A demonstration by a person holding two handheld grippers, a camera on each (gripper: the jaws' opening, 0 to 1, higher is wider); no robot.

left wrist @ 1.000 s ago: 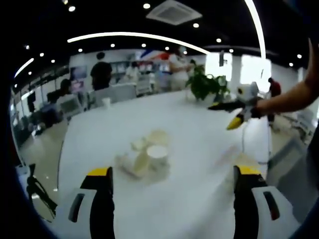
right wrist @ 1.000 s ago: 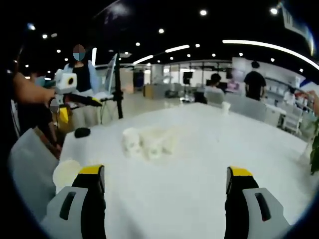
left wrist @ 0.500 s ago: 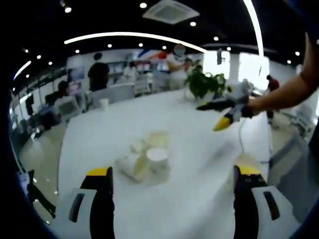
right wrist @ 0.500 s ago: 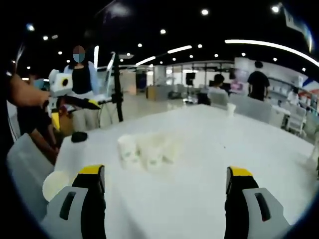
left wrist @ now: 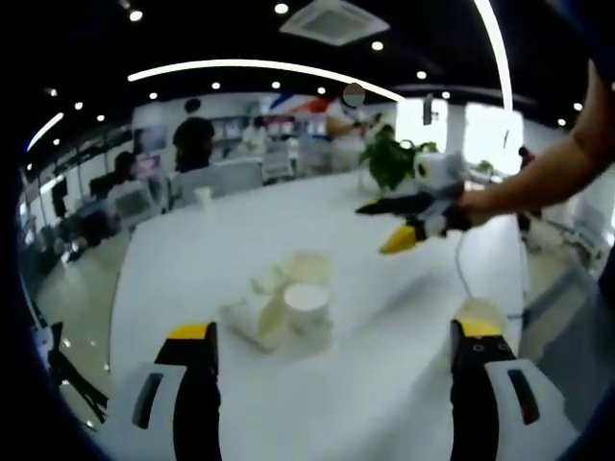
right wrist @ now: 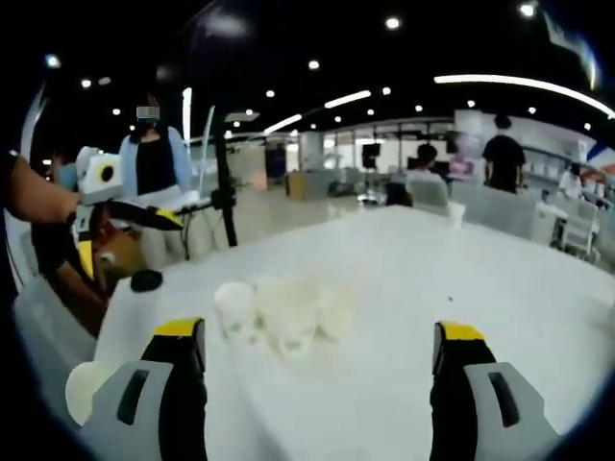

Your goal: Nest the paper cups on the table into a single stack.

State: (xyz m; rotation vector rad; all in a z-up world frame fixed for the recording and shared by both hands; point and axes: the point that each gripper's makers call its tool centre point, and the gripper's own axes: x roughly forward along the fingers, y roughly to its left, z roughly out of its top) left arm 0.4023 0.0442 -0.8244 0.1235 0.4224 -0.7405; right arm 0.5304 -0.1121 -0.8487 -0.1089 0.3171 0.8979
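Left gripper view: no readable writing anywhere; wall graphics at the back are blurred. Left tongs (left wrist: pixel 332 384) spread wide, empty, both jaws low in the picture. A cluster of paper cups (left wrist: pixel 282 305) sits on the white worktop (left wrist: pixel 192 259) ahead of the jaws, between them but apart from both; some cups lie tipped, one shows its open mouth, exact count hard to tell. Right tongs (left wrist: pixel 396 223) come in from the right, held by a hand (left wrist: pixel 480 202), hovering above the worktop beyond the cups, jaws parted. A potted plant (left wrist: pixel 392 159) and a lone cup (left wrist: pixel 203 198) stand at the far end.

Right gripper view: no legible labels. Right tongs (right wrist: pixel 317 384) spread, holding nothing. The cups (right wrist: pixel 274 309) lie ahead, closer to the left jaw, blurred into one pale heap. Left tongs (right wrist: pixel 144 213) at the left edge above the worktop's (right wrist: pixel 461 269) corner. A small black object (right wrist: pixel 146 280) rests near that corner; what it is cannot be made out.
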